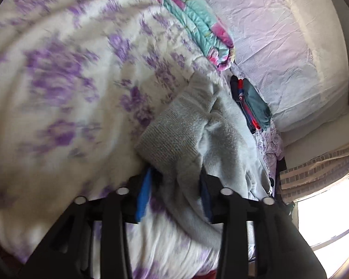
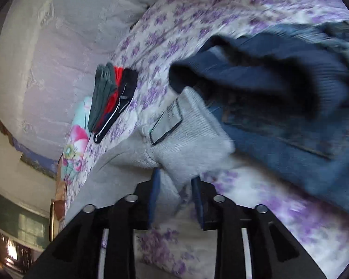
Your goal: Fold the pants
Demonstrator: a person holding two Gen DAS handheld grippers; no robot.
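Grey fleece pants lie crumpled on the purple-flowered bedspread. Their ribbed end rises just beyond my left gripper; cloth runs between its blue pads, and a gap shows beside the left pad. In the right wrist view the ribbed waistband with its label sits at the tips of my right gripper. Grey cloth lies between those fingers too, with bedspread showing beside it. Both grippers stand partly open.
A heap of blue jeans and dark blue clothes lies right of the waistband. A small folded stack sits farther up the bed. A turquoise-and-pink quilt and a pale padded headboard lie beyond. A bright window is at the right.
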